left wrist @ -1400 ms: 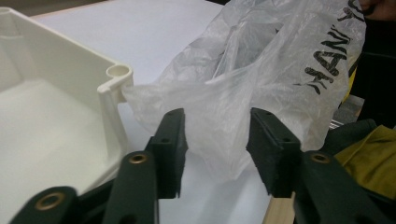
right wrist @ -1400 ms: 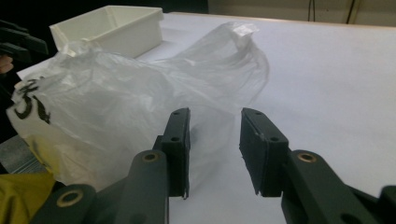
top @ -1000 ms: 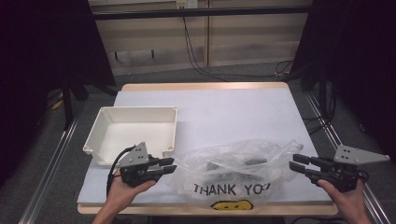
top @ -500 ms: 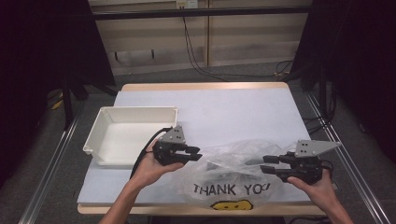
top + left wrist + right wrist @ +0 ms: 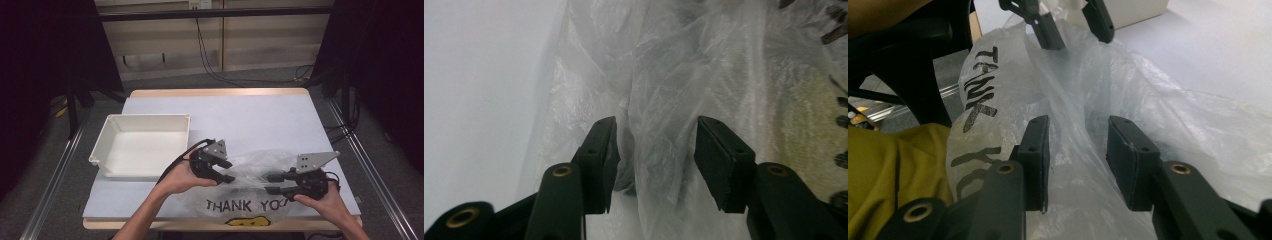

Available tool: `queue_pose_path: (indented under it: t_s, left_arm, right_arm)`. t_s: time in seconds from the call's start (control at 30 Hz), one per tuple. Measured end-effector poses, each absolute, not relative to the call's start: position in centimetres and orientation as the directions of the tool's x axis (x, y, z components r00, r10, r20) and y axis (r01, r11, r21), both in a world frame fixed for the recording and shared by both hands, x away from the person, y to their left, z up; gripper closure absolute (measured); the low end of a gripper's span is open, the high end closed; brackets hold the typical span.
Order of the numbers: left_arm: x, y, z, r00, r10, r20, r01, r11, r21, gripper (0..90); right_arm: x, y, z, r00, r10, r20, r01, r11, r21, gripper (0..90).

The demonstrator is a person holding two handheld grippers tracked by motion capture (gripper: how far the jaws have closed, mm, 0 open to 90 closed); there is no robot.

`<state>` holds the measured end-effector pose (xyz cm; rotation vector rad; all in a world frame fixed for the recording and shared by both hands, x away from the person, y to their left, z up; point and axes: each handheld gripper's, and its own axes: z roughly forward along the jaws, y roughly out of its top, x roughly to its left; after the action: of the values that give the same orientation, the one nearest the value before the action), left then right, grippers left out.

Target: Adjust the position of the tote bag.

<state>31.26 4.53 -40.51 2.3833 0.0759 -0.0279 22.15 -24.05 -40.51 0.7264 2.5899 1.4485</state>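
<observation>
A clear plastic bag (image 5: pixel 250 185) printed with "THANK YOU" lay crumpled at the near edge of the table (image 5: pixel 260 120), just to the right of a white tray (image 5: pixel 145 145). The left gripper (image 5: pixel 224 171) sat at the bag's left end and the right gripper (image 5: pixel 272 183) at its right end, the two pointing toward each other across it. In the left gripper view, the left gripper (image 5: pixel 656 150) had its jaws spread, having just been opening, with a raised fold of the bag (image 5: pixel 684 90) standing between them but not pressed by either pad. In the right gripper view, the right gripper (image 5: pixel 1078 150) also held its jaws apart around a ridge of the bag (image 5: pixel 1083 100), with gaps on both sides, and the left gripper (image 5: pixel 1068 25) showed beyond it over the film
</observation>
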Motion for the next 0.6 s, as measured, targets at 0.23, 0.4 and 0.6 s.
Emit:
queue_pose_path:
  t_s: [0.23,0.4,0.6]
  left_arm:
    - [32.4,3.7,-40.6,0.996,0.073,-0.052,0.089,-0.734,0.673,82.9]
    - [33.5,2.7,-40.4,0.992,0.117,-0.038,0.114,-0.761,0.639,88.8]
    - [35.0,1.9,-40.9,0.987,0.155,-0.035,0.144,-0.780,0.609,89.5]
  right_arm:
    - [22.2,-22.7,-41.3,-0.895,0.424,0.138,0.349,0.473,0.809,66.7]
    - [22.1,-22.2,-41.4,-0.901,0.415,0.129,0.335,0.476,0.813,70.7]
    - [21.9,-21.8,-42.5,-0.906,0.402,0.132,0.340,0.507,0.792,85.6]
